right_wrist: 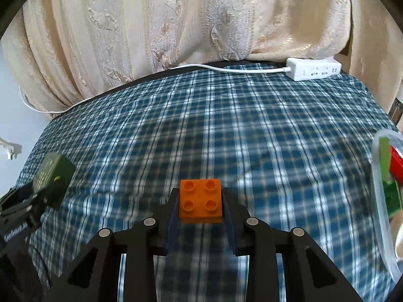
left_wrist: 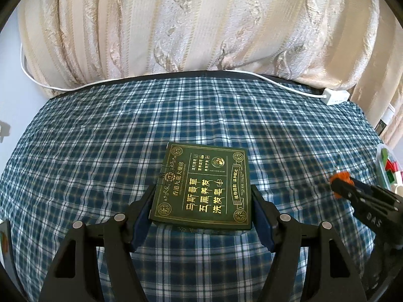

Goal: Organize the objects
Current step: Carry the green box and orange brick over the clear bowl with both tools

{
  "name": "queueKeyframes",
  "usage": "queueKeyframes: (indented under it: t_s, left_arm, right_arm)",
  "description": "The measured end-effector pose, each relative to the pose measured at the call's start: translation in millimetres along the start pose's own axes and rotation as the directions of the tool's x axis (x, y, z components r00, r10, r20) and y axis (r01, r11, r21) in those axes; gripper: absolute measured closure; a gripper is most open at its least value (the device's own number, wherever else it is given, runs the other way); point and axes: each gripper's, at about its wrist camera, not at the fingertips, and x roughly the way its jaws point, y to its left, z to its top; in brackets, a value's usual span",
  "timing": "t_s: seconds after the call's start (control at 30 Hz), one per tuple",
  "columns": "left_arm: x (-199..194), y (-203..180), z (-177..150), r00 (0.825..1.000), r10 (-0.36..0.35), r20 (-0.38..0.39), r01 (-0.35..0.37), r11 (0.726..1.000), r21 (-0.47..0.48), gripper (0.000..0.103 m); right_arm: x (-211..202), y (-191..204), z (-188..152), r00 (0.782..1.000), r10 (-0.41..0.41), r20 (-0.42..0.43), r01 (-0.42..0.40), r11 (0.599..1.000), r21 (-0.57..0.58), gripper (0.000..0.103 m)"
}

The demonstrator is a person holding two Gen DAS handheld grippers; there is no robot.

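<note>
Your left tool (left_wrist: 201, 201) is clamped on the flat sides of the green box (left_wrist: 202, 183), holding it level, printed face up, over the checked cloth on the tabletop (left_wrist: 100, 130), so it can probably be set down flat. Your right tool (right_wrist: 200, 205) grips the orange brick (right_wrist: 200, 201) by two opposite walls, studs up, which likely keeps it square for dropping in. The clear bin (right_wrist: 380, 201) of coloured pieces sits at your right edge, near the brick, and looks like its destination.
</note>
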Motion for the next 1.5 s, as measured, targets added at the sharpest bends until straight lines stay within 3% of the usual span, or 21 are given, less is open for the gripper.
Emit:
queueKeyframes:
  t_s: [0.5,0.8,1.17,1.5]
  left_arm:
    - [-11,-38,-4,0.997,-0.075,-0.001,0.075,0.995,0.067,0.033]
    - [-22,-79,-5,0.992,-0.128,-0.002,0.127,0.983,0.136,0.033]
    - [-35,-136,-1,0.985,-0.170,0.004,0.164,0.959,0.229,0.033]
    - [-45,-201,-3,0.973,-0.229,-0.008,0.219,0.920,0.324,0.033]
  right_arm:
    - [-55,-38,-27,0.997,-0.028,0.073,0.023,0.997,0.069,0.069]
    - [-92,-82,-33,0.985,-0.081,0.151,0.056,0.985,0.162,0.069]
    - [-132,-164,-48,0.952,-0.206,0.227,0.123,0.935,0.333,0.069]
    - [-140,-220,-64,0.933,-0.279,0.228,0.166,0.894,0.417,0.069]
